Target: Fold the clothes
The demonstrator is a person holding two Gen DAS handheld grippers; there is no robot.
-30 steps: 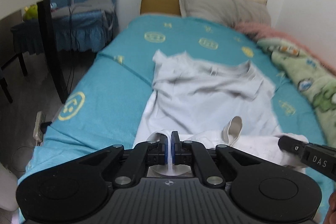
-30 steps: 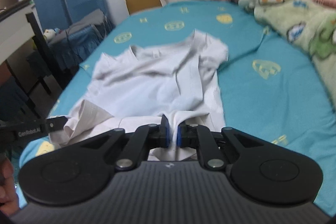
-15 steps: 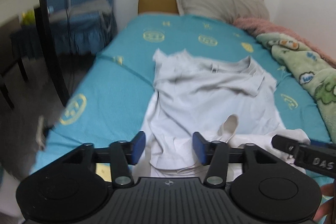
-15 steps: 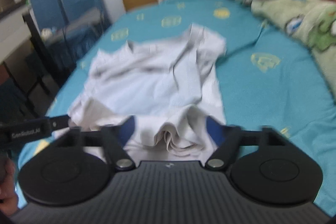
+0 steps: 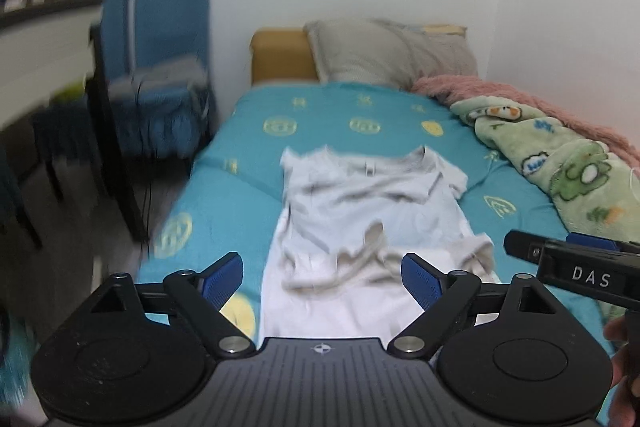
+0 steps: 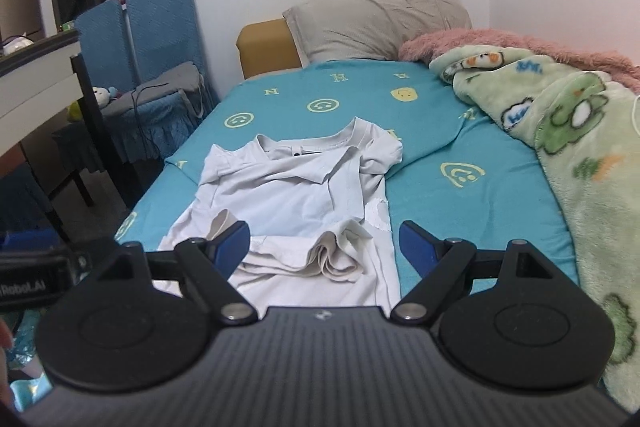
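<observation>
A white T-shirt (image 5: pixel 360 203) (image 6: pixel 288 199) lies lengthwise on the teal bed sheet (image 5: pixel 248 187) (image 6: pixel 460 131), collar toward the pillow. Its sleeves are folded inward. The bottom hem (image 6: pixel 336 255) lies bunched on top of the body, near me. My left gripper (image 5: pixel 320 271) hangs above the shirt's near end, its jaws opening wide with nothing pinched between the blue pads. My right gripper (image 6: pixel 324 241) stands open above the bunched hem and touches no cloth.
A grey pillow (image 6: pixel 376 23) and a mustard headboard are at the far end. A green cartoon blanket (image 6: pixel 580 131) and a pink one run along the right side. Blue chairs (image 6: pixel 152 39) and a desk (image 6: pixel 36 75) stand left of the bed.
Both grippers were shut on the shirt's hem a second ago. They have opened, let the cloth drop onto the shirt, and risen back away from it.
</observation>
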